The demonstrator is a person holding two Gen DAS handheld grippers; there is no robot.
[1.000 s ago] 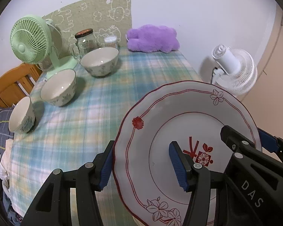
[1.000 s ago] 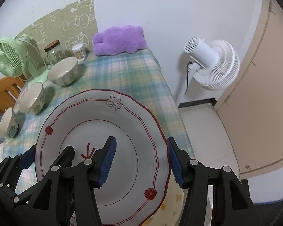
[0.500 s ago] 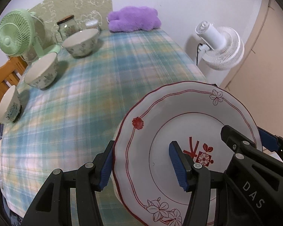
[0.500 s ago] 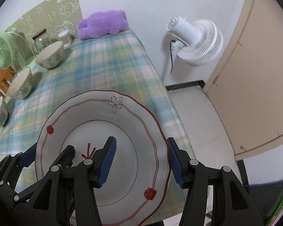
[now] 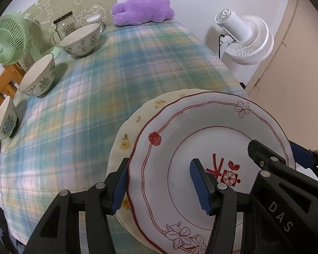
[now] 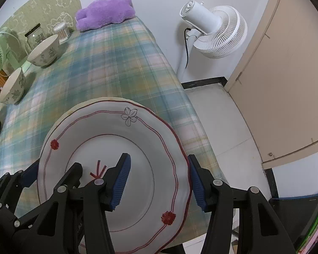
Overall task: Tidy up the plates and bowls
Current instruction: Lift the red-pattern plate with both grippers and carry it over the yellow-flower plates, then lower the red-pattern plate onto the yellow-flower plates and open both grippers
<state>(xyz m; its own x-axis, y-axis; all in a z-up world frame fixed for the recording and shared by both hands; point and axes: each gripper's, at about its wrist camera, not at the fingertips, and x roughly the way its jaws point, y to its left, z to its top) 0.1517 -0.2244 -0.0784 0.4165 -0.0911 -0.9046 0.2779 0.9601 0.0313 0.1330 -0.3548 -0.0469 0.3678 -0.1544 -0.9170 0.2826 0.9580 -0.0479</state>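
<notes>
A: Item one, left edge of the desk [image 5: 120, 67]?

B: Three floral bowls: small bowl [image 5: 4, 122], middle bowl [image 5: 38, 78], large bowl [image 5: 81, 40], set in a row and well apart. Probably awaiting stacking.

A: Item two, the plates?

B: Red-rimmed plate [image 5: 193, 144], carried by two tools. Left tool [image 5: 162, 182] is clamped across its left rim, right tool [image 6: 158, 181] across its right rim (one side each keeps it level). It hangs over the yellow-flowered plate [image 5: 135, 127], offset to the right; contact cannot be told.

A: Item three, room?

B: Open checked cloth in the middle. The desk's right edge lies close beside the plates, with floor and a white fan [image 6: 214, 33] beyond, so little margin there.
</notes>
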